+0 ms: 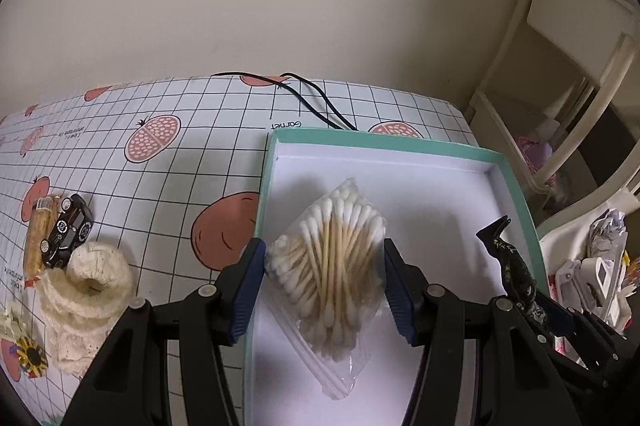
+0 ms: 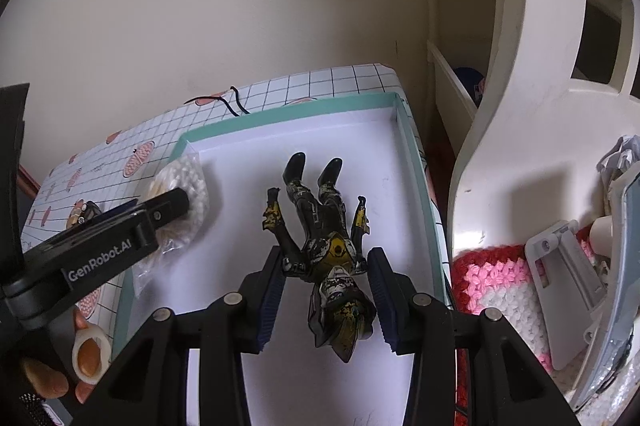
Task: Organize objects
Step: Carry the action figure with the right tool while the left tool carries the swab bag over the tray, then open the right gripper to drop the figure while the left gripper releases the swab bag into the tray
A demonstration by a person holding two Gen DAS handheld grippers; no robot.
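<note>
Over the teal-rimmed box [image 1: 516, 186], with its white floor, both grippers hang side by side. The left gripper [image 1: 324, 282] has its fingers spread wide, and between them lies the clear bag of cotton swabs [image 1: 332, 266] on the box floor. The left finger's blue pad [image 1: 248, 290] sits right at the bag's edge, and the right one looks just as close on the other side; whether either truly presses the plastic I cannot tell, but the bag is not squeezed out of shape. Its zip end trails back past the fingertips toward the wrist.

The right gripper [image 2: 326, 298] is likewise open, its two fingers standing apart on either side of a black-and-yellow action figure [image 2: 324, 238]. The figure lies flat on the white floor, boots pointing away beyond the fingertips and head back between the finger bases. The left pad [image 2: 272, 290] is at the figure's arm; the right one is just beside the other shoulder, a thin gap showing.

Out past the left finger of the left gripper, on the gridded fruit-print tablecloth [image 1: 180, 98], rest a cream knitted piece [image 1: 90, 286], a small black toy car [image 1: 68, 230] and a wrapped snack stick [image 1: 38, 238].
</note>
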